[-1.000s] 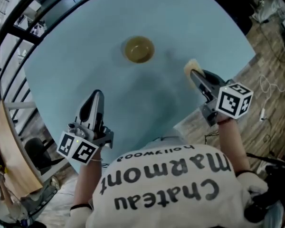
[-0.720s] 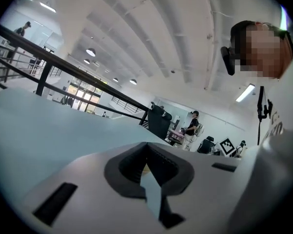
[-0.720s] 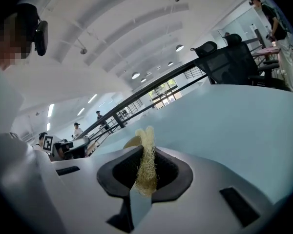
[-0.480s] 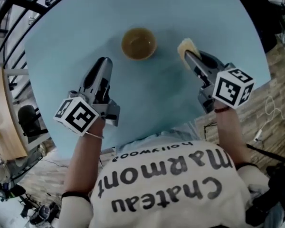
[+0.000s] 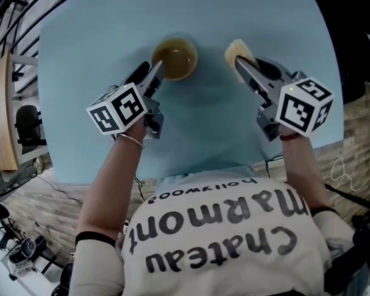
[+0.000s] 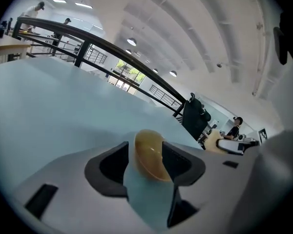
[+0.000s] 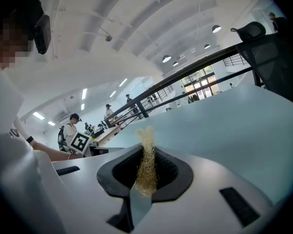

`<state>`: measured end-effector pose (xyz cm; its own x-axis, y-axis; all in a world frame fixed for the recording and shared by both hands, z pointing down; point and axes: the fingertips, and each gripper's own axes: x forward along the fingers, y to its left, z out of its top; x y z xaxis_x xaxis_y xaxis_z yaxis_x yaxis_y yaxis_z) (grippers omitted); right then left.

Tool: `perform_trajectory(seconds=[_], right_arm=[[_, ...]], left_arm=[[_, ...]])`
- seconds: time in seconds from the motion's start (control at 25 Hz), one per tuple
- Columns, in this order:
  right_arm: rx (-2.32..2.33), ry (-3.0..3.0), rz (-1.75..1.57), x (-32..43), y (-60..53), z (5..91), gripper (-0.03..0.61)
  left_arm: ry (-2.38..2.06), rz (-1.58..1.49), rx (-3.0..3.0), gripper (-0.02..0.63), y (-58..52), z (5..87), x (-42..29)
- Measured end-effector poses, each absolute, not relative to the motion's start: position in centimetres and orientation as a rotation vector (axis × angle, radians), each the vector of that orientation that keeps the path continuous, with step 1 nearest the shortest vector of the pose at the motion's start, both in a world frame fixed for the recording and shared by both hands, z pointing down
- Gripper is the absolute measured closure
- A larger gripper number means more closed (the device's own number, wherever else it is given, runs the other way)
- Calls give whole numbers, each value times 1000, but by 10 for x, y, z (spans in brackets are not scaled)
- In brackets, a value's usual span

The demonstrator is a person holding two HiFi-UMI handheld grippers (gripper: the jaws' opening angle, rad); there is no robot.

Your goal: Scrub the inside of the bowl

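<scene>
Table point(image 5: 203, 122): pale blue, looks smooth; a bowl point(image 5: 176, 58) nudged sideways would likely skate across it.
Left gripper point(image 5: 153, 74): jaws have just been opening and stand wide, tips at the bowl's left rim, nothing clamped. Risk: closing off-centre on the rim could tip or shove the bowl.
Right gripper point(image 5: 242, 66): clenched on the scrubber point(image 5: 236, 50), just beside the bowl's right, apart from it. Risk: scrubbing before the bowl is steadied would spin or push it.
Bowl: amber, upright on the table between both grippers; inside not yet reached.
Scrubber: thin fibrous pad held by one edge; hard pressing could fold it or drag it out of the jaws.
Head view: alone shows both grippers, bowl and scrubber together, and how they stand to one another.
Left gripper view: alone shows the bowl in the gap between the wide jaws, pads not pressing on it.
Right gripper view: alone shows the fibres pinched tight; no bowl in it.
</scene>
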<state>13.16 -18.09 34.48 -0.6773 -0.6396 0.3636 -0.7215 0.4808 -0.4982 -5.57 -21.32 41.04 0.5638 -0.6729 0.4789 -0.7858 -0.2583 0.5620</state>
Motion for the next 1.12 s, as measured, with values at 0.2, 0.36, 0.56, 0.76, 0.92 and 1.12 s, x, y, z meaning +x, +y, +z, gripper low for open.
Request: perform_trajectory(seconds=[0.2, 0.36, 0.56, 0.76, 0.92, 1.12], right_arm=[[1135, -2605, 955, 130, -182, 352, 517], [1081, -2624, 961, 126, -182, 352, 517], [987, -2660, 1001, 119, -179, 350, 517], [924, -2713, 1013, 113, -179, 341, 517], [885, -2736, 1054, 107, -174, 345, 517], [851, -2749, 1096, 103, -173, 345, 517]], left_arm=[[-1338, 269, 1968, 411, -213, 427, -70], [-1390, 305, 1941, 426, -212, 432, -72], [-1388, 336, 1884, 510, -211, 434, -55], [-1406, 330, 1848, 558, -208, 430, -44], [-1425, 312, 1873, 584, -200, 417, -31], [-1427, 349, 1994, 584, -194, 391, -1]])
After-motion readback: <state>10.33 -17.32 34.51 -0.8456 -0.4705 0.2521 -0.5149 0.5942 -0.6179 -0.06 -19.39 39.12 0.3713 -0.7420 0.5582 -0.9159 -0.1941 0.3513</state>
